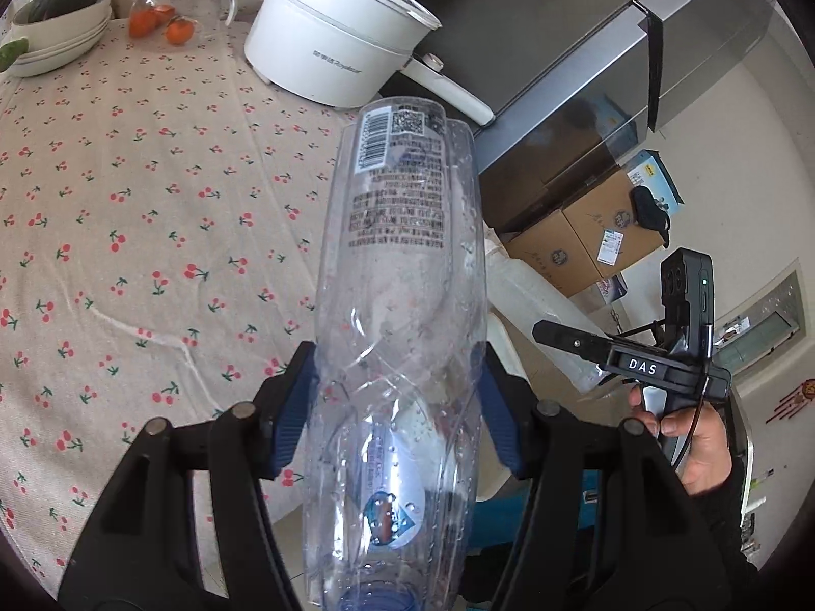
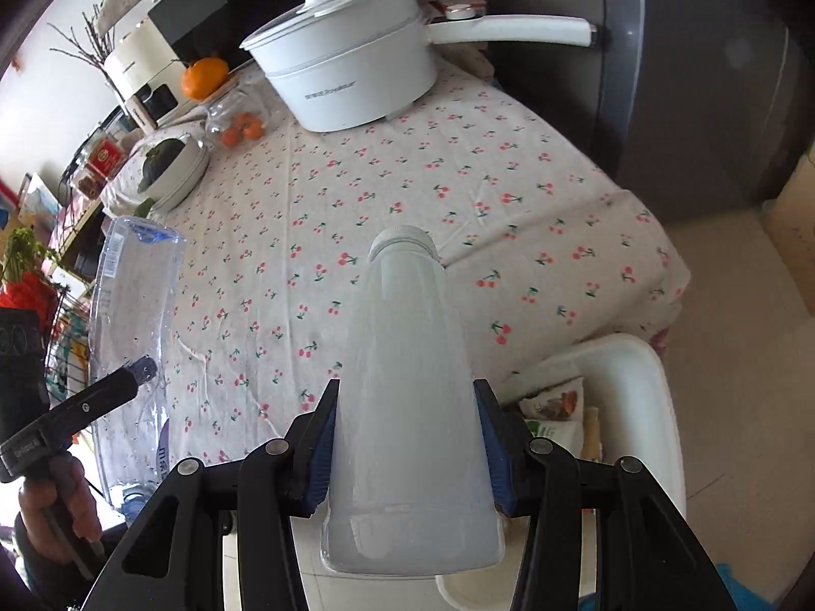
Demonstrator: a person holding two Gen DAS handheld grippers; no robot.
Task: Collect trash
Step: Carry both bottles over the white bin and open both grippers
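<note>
Over the table edge: both grippers hold bottles above the cherry-print cloth [image 2: 407, 188].
Left gripper [image 1: 397, 407]: blue pads pinching a clear bottle [image 1: 402, 265] near its lower body — base toward the top of the left wrist frame, cap end at the bottom edge.
Clear bottle: droplets inside, barcode label near the base; in the right wrist view it shows at the left of the frame [image 2: 137, 315].
Right gripper [image 2: 407, 438]: pads pinching a white bottle [image 2: 407, 382] at its wide lower part — white cap pointing to the frame's centre.
White bottle, left wrist view: partly hidden behind the clear bottle, right of centre [image 1: 540, 315].
Bin [image 2: 642, 407]: white, lower right of the right wrist frame, beside the table, with wrappers inside.
Pot [image 2: 351, 76]: white, lidded, long handle, upper centre on the cloth.
Bowls [image 1: 61, 35]: stacked, upper left of the left wrist frame, a dark green vegetable on top.
Jar [image 1: 173, 5]: glass, small orange fruits inside, between bowls and pot.
Boxes [image 1: 586, 234]: cardboard, on the floor at right.
</note>
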